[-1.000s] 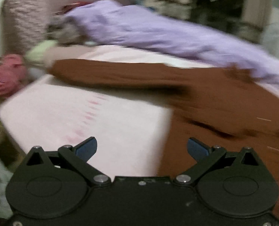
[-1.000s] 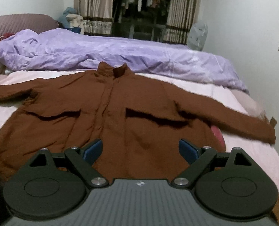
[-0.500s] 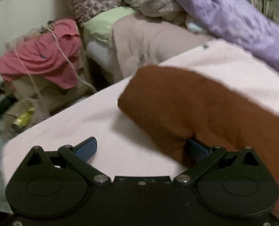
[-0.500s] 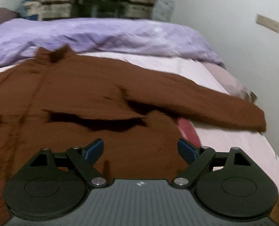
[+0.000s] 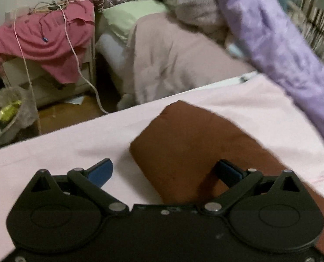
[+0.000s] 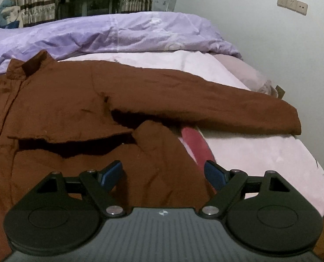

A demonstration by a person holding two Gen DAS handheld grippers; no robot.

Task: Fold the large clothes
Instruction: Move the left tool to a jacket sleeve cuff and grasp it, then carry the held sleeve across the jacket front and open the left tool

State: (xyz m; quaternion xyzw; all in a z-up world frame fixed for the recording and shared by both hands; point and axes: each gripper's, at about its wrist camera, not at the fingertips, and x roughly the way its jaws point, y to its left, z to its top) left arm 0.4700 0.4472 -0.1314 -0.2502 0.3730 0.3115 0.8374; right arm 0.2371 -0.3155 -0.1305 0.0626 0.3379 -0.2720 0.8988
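Note:
A large brown jacket [image 6: 79, 100] lies spread flat, front up, on the pink bed sheet [image 6: 260, 152]. Its right sleeve [image 6: 216, 104] stretches out toward the bed's right edge. In the left wrist view the cuff end of the other sleeve [image 5: 183, 135] lies on the sheet. My left gripper [image 5: 164, 172] is open, jaws wide, right over that cuff; the cuff sits between the fingers, untouched as far as I can tell. My right gripper [image 6: 162, 172] is open and empty, hovering above the jacket's lower right hem.
A purple duvet [image 6: 118, 32] is bunched along the far side of the bed. A pink-red patch [image 6: 194, 144] shows beside the hem. Left of the bed stand a bedside unit with a red cloth [image 5: 44, 41], cables, a bin [image 5: 6, 113], and pillows [image 5: 173, 59].
My left gripper has swung left along the sleeve and now sits over its cuff end. My right gripper has turned right and come lower toward the jacket's right hem. Both stay open.

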